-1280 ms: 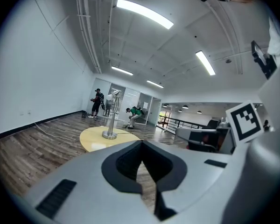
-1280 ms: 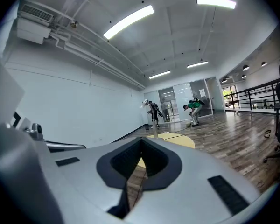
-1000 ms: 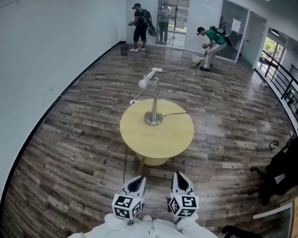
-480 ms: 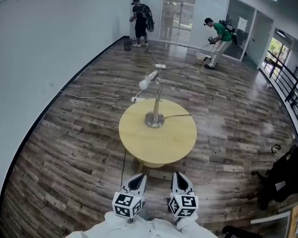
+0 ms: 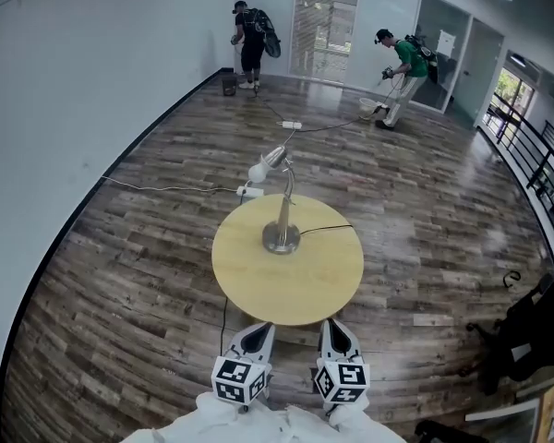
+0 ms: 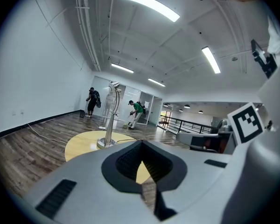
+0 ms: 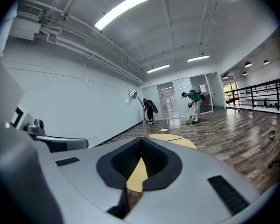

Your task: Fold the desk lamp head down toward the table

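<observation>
**Approach nearly done**

Jaws closed and empty, the left gripper (image 5: 255, 335) and right gripper (image 5: 338, 333) hang at the round yellow wooden table's (image 5: 295, 289) near edge, closer than before. The silver desk lamp (image 5: 282, 212) stands at its centre, head raised; reaching probably comes next.

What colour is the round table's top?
The table top is pale yellow, seen best in the head view.

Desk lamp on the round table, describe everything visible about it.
The desk lamp looks like silvery metal: a round base, a slim upright stem curving at the top, and a pale head tilted out to the left, not yet folded down. It stands just past the middle of the round yellow table. A thin black cord runs from its base across the tabletop. Nothing else touches it.
</observation>
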A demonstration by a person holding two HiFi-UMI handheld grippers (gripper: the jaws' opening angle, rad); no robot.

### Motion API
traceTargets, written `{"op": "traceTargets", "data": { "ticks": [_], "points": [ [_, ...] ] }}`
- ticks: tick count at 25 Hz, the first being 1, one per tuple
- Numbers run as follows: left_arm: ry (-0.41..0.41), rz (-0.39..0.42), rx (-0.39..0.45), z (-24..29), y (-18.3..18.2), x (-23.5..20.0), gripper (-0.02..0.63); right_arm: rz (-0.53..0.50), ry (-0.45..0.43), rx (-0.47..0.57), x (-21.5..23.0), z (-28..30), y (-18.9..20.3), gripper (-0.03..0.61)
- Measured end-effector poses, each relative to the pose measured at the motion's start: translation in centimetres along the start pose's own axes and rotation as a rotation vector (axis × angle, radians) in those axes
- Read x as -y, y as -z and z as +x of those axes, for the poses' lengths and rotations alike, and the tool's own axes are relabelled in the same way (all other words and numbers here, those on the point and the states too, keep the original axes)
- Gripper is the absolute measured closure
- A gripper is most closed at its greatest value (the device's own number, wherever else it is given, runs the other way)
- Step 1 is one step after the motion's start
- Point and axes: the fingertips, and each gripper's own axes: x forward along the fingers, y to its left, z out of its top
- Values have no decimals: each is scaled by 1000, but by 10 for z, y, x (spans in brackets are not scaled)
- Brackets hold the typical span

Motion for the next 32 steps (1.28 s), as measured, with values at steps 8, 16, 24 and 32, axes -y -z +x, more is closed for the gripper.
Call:
{"op": "traceTargets", "data": {
  "ticks": [8,16,24,32],
  "points": [
    [18,9,-5,55,-25,-34,615,6,11,4,14,64,-18,566],
    [6,20,-10,105,-51,-79,614,13,-4,12,20,138,-36,566],
    [-4,34,-18,149,-74,-128,614,20,-21,24,17,211,-53,566],
    [1,13,-40,184,-76,-148,614,29,-9,-14,29,242,-46,566]
  ]
}}
